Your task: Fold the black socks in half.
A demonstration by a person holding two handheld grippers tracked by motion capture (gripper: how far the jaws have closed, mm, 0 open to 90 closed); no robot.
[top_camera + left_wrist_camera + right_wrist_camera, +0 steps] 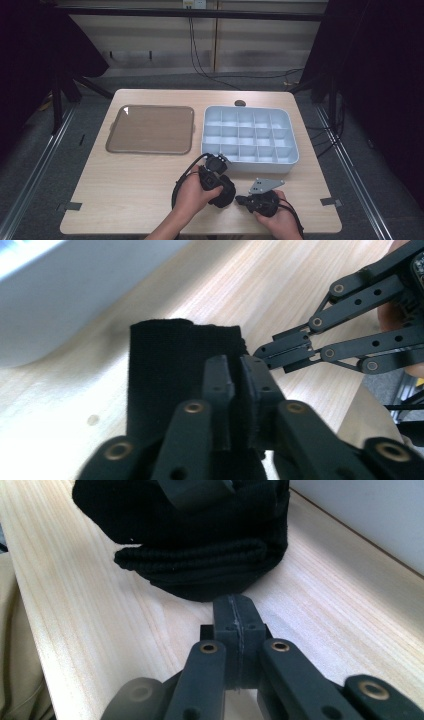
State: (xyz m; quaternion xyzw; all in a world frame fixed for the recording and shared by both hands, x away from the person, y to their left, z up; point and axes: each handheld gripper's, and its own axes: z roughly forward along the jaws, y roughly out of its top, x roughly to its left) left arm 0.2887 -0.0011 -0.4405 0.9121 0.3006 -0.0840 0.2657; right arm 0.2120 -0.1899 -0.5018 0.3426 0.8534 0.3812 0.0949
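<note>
On the far left of the table (125, 200) lies a brown tray (150, 129), bare, with the pale blue divided box (248, 135) to its right, its compartments showing nothing inside. Near the front edge, just short of the box's near wall, the left gripper (235, 375) has its jaws pressed onto a folded black cloth (175, 370), most likely a knitted sock or the like, pinching an upper layer so that part of it stands up off the wood. Right of it, the right gripper (235, 611) rests low over the table with its jaws pressed together on nothing, tips aimed at the ribbed folded edge of the cloth (195, 562) and stopping just short of it; the high view shows the two grippers (239, 199) close together at the near middle. The work looks to be at the folding or gathering stage, before any placing. Next, the right gripper would likely need to spread its jaws and catch the near edge, so both can lift or fold the cloth together without the loose layers slipping free.
</note>
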